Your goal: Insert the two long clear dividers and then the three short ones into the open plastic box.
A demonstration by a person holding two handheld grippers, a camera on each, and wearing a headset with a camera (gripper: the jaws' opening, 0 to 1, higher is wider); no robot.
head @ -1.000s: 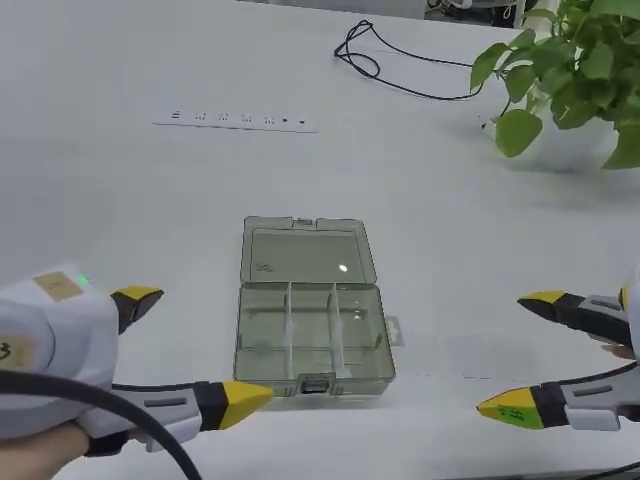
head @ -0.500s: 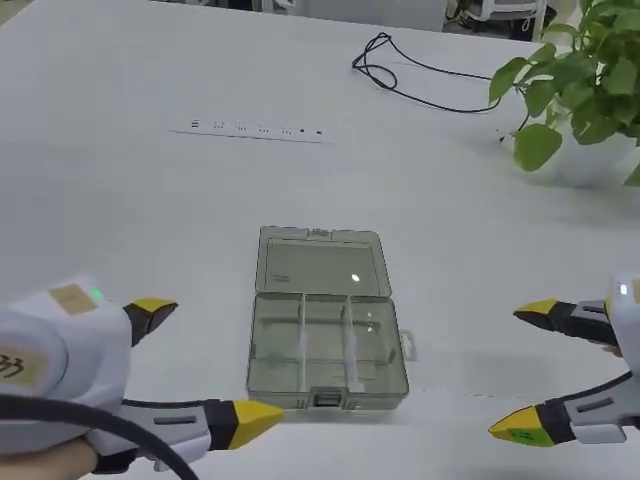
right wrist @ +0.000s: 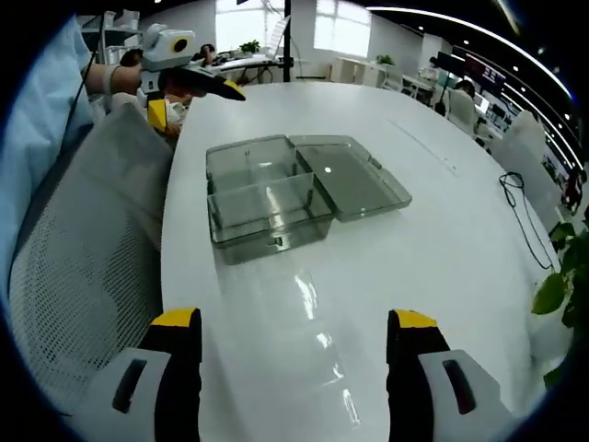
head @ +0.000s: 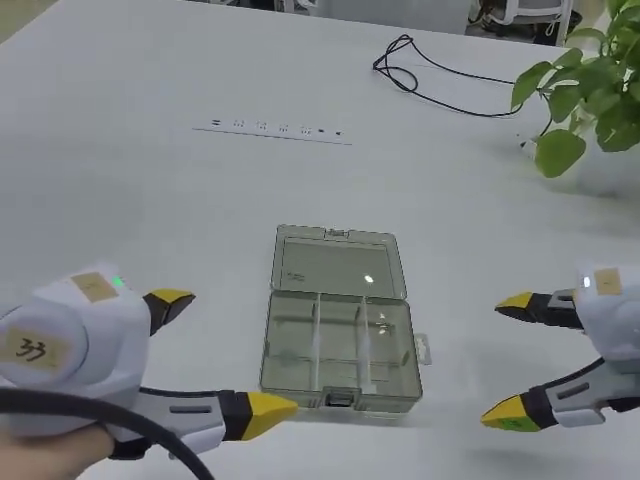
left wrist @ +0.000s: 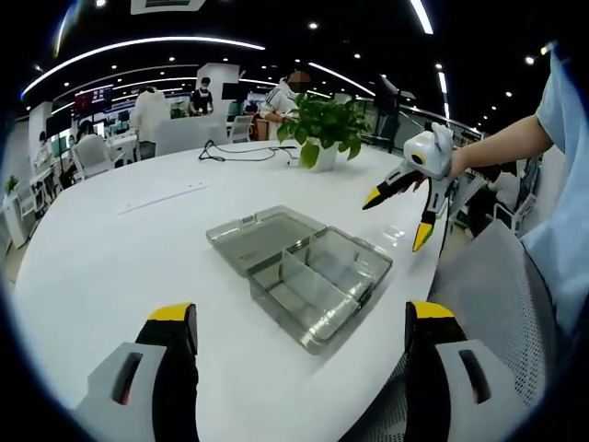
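The open plastic box (head: 340, 345) lies on the white table with its lid (head: 340, 262) folded flat behind it. Clear dividers (head: 316, 340) stand inside, two long ones running front to back; short ones are hard to make out. The same box (left wrist: 317, 285) sits ahead in the left gripper view, and the box (right wrist: 267, 198) is in the right gripper view too. My left gripper (head: 232, 355) hangs open to the box's left, nothing between its yellow tips. My right gripper (head: 512, 358) hangs open to the box's right, also holding nothing.
A white power strip (head: 272, 130) lies farther back on the table. A black cable (head: 440, 70) loops at the far right beside a potted plant (head: 590, 90). A mesh chair (right wrist: 83, 239) stands at the table's near edge. Several people sit in the background.
The camera has shifted, so the box appears farther right in the picture. Both grippers stay open and flank the box as before.
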